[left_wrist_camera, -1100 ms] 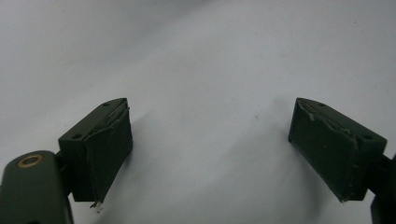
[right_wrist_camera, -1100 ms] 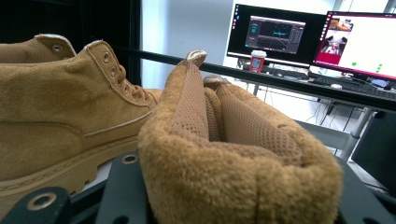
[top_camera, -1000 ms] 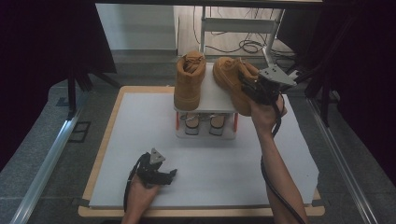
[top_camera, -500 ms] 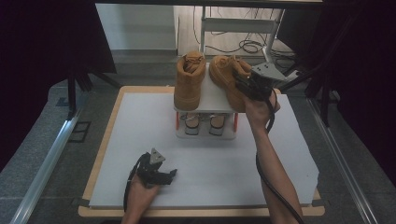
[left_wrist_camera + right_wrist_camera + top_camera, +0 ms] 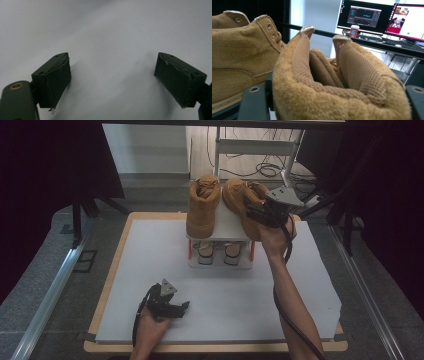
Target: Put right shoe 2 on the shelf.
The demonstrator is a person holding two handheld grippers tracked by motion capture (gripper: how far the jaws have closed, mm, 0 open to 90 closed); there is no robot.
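Two tan suede boots stand on top of a small white shoe rack [image 5: 227, 227] at the far middle of the table. The left boot [image 5: 202, 207] stands alone. My right gripper [image 5: 255, 215] is at the heel of the right boot [image 5: 239, 195]. In the right gripper view the padded collar of that boot [image 5: 337, 82] sits between the jaws, which have just been opening; the collar looks uncompressed. The other boot [image 5: 239, 50] is close on its left. My left gripper [image 5: 180, 310] rests on the white mat near the front edge, open, with bare mat between its fingertips [image 5: 112, 72].
A pair of pale shoes [image 5: 217, 252] sits on the rack's lower level. The white mat [image 5: 310, 285] lies on a wooden board. Monitors [image 5: 364, 16] and a desk stand beyond the table. Metal rails run along both sides of the table.
The right gripper and the right boot shifted a little left and farther back, closer to the other boot. The left gripper has not moved.
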